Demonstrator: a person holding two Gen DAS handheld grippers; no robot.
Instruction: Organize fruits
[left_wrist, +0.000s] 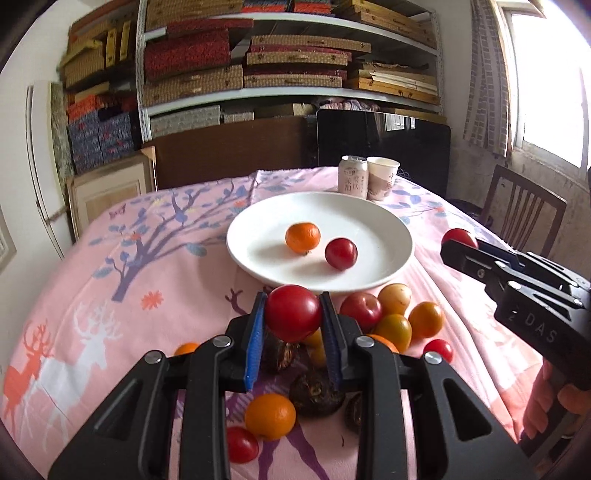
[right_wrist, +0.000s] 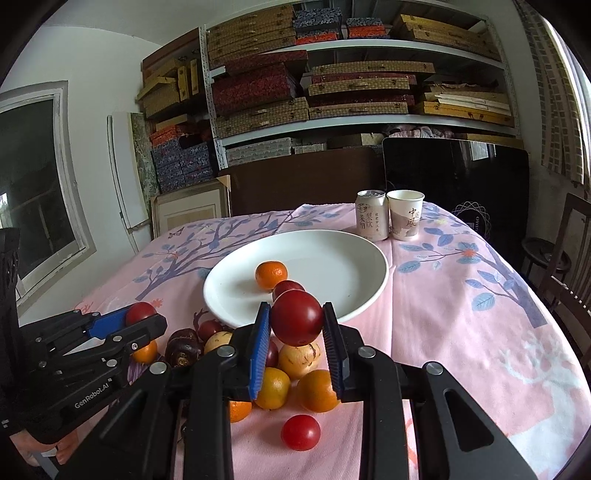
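Observation:
My left gripper (left_wrist: 293, 317) is shut on a red fruit (left_wrist: 293, 312), held above the pile just short of the white plate (left_wrist: 388, 236). My right gripper (right_wrist: 297, 321) is likewise shut on a dark red fruit (right_wrist: 297, 317), near the plate (right_wrist: 369, 266) rim. On the plate lie an orange mandarin (left_wrist: 303, 237) and a red fruit (left_wrist: 341, 253). A loose pile (left_wrist: 399, 317) of red, yellow and orange fruits with dark brown ones lies on the pink cloth in front of the plate. In the left wrist view, the right gripper (left_wrist: 458, 243) shows at the right with its red fruit.
A drink can (right_wrist: 371, 219) and a paper cup (right_wrist: 405, 214) stand behind the plate. One red fruit (right_wrist: 300, 432) lies apart at the front. Shelves of boxes fill the back wall. A wooden chair (left_wrist: 524, 206) stands right of the table.

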